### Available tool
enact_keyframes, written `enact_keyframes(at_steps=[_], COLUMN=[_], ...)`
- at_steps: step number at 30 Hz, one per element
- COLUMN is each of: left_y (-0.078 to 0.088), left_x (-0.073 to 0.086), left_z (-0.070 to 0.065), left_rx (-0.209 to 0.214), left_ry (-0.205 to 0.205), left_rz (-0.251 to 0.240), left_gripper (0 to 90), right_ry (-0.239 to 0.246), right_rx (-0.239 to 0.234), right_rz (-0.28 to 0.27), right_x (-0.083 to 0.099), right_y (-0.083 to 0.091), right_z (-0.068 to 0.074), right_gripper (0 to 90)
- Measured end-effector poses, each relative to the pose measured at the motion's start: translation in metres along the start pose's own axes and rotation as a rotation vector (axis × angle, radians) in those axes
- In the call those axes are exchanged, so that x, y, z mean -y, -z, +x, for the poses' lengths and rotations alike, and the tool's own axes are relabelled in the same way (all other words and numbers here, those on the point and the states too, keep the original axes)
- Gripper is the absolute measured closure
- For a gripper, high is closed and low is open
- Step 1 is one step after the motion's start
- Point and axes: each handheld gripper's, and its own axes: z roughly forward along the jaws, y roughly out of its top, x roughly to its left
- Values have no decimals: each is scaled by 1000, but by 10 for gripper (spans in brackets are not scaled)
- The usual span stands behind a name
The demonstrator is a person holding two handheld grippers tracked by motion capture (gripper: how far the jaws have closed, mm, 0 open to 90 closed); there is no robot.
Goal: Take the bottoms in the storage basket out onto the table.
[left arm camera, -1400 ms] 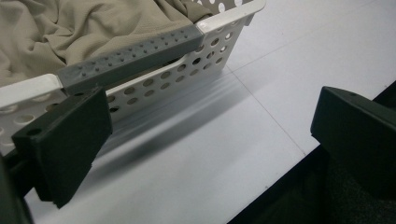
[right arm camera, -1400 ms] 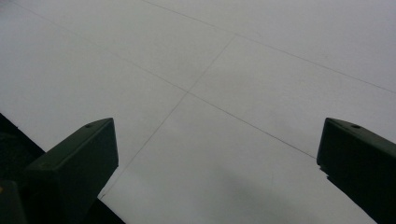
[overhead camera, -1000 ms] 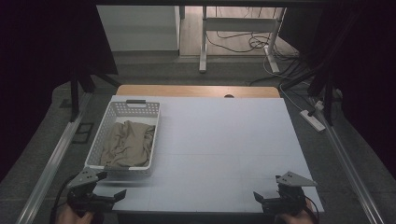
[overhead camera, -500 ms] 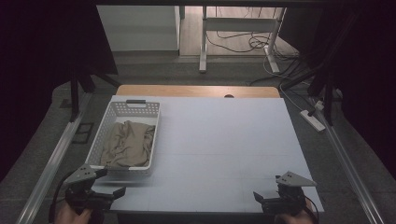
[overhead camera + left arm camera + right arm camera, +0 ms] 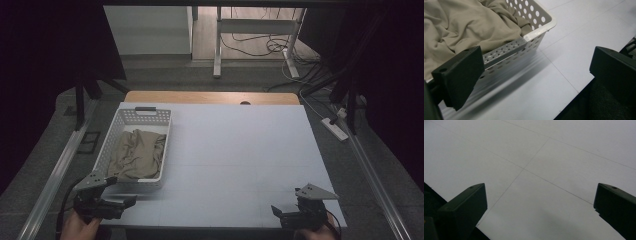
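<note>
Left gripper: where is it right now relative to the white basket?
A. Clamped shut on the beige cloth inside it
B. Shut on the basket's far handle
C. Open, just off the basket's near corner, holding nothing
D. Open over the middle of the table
C: the left gripper sits by the near corner of the white basket with its jaws wide apart, and the beige cloth lies untouched inside.

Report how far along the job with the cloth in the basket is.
Done: nothing yet; the beige cloth lies crumpled inside the white basket. In hand: the left gripper sits open at the basket's near corner, jaws wide, gripping nothing. The right gripper rests open at the table's near right edge. Left: probably taking the cloth out, and whatever follows.
</note>
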Motion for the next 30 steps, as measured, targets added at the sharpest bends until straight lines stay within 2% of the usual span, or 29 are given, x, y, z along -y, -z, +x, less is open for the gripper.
enact_keyframes(at_steps=[10, 18, 26, 30], left_y=[-5, -17, -25, -27], left_x=[-11, -23, -32, -38], left_z=[5, 12, 17, 22], left_rx=[-17, -22, -19, -1], left_ry=[-11, -14, -16, -4], left_rz=[7, 33, 45, 44], left_gripper=[2, 0, 4, 6], right_ry=[-1, -3, -9, -7], right_rx=[-1, 1, 5, 7], right_rz=[1, 0, 4, 1], right_x=[0, 0, 0, 0], right_y=[0, 0, 0, 0], right_z=[0, 0, -1, 0], right_gripper=[0, 0, 0, 0])
